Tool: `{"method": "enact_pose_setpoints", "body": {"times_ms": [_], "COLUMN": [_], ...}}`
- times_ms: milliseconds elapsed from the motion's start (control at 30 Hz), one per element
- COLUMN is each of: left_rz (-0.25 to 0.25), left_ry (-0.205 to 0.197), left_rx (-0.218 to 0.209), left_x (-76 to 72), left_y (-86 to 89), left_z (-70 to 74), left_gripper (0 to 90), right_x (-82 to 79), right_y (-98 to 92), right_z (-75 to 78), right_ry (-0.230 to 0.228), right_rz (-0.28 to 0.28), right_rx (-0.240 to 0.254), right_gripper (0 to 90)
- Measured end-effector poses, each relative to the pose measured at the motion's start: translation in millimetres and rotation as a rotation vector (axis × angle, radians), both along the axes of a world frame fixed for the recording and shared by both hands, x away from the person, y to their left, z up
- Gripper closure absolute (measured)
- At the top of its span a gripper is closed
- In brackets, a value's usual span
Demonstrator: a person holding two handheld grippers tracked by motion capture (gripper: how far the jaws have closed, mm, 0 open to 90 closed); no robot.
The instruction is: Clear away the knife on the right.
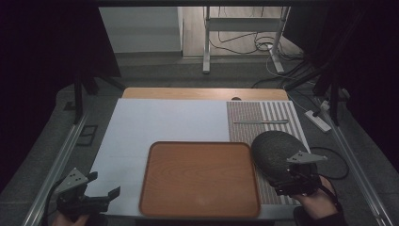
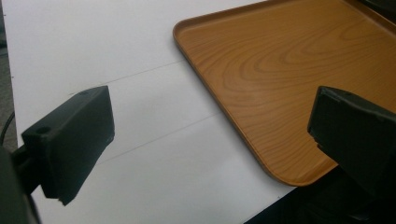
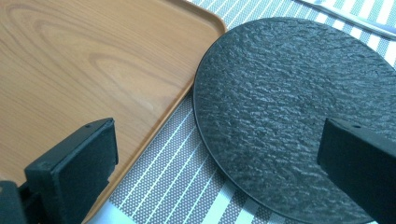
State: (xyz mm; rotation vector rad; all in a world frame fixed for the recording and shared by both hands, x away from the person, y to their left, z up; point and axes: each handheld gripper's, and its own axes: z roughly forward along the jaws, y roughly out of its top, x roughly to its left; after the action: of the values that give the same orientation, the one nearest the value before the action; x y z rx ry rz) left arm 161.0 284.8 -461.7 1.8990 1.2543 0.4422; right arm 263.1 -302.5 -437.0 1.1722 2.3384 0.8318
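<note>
Both claws gape: left claw (image 1: 106, 197) off tray (image 1: 200, 147) corner, right claw (image 1: 289, 181) over slate plate (image 1: 275, 148) edge.

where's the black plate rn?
High view: black plate sits right of the wooden tray on the striped placemat, under the right gripper.

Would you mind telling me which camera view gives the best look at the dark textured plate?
The right gripper view shows the dark plate best: close up, its rough surface and rim are clear beside the wooden tray. The high view shows the plate whole but small, partly behind the right gripper.
</note>
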Motion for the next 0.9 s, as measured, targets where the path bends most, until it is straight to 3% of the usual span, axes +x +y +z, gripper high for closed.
{"method": "enact_pose_setpoints", "body": {"times_ms": [333,833,900], "left_rz": [0.003,0.003,0.003], "left_ry": [0.000,0.000,-0.001], "left_rx": [0.005,0.000,-0.002], "left_x": [-0.1,0.0,0.0], "left_y": [-0.6,0.0,0.2], "left_z": [0.0,-0.2,-0.2], "left_gripper": [1.8,1.8,1.8], "right_x": [10.9,38.2,42.4], "right_y": [7.3,12.8,14.1], "right_z": [-1.8,-7.0,-7.6], "right_ry": [-0.005,0.017,0.014], "right_rz": [0.051,0.061,0.063], "right_rx": [0.034,-0.009,0.005], "right_gripper": [0.0,0.0,0.0]}}
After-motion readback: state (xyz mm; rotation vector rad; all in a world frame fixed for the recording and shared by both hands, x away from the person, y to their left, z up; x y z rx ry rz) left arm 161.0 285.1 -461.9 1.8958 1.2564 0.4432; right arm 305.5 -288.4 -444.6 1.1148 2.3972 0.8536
